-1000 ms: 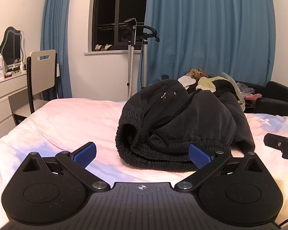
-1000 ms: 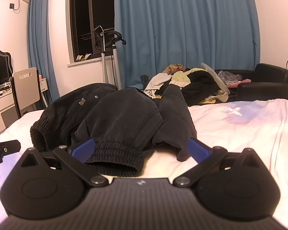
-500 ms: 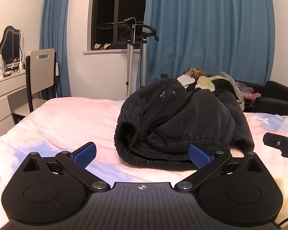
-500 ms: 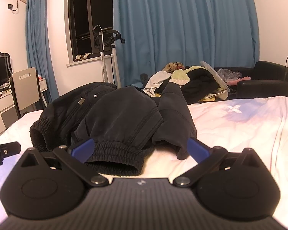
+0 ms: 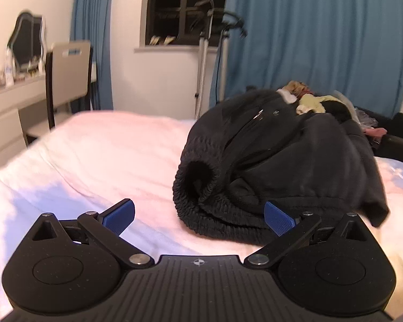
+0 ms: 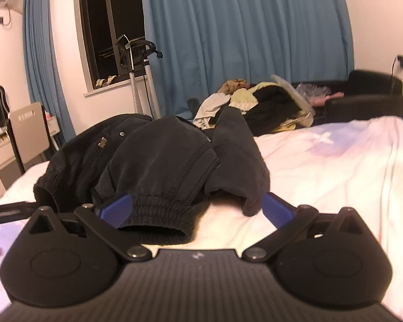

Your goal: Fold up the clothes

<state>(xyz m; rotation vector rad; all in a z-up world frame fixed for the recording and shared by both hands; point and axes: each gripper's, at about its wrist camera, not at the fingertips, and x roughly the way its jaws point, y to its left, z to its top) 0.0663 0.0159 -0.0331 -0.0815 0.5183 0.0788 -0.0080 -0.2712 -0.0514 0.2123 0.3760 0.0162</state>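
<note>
A crumpled black jacket with ribbed cuffs lies in a heap on the bed; it also shows in the right wrist view. My left gripper is open and empty, just in front of the jacket's left side, its right pad close to the ribbed hem. My right gripper is open and empty, low over the bed, with a ribbed cuff between its pads. The left gripper's finger shows at the left edge of the right wrist view.
The bed has a pale pink and blue sheet. A pile of other clothes lies behind the jacket. A black armchair stands at the right, a chair and dresser at the left, a garment steamer stand by the window.
Both grippers have moved closer to the jacket. The left view has swung left, so the right gripper's tip has left it. Both stay open.
</note>
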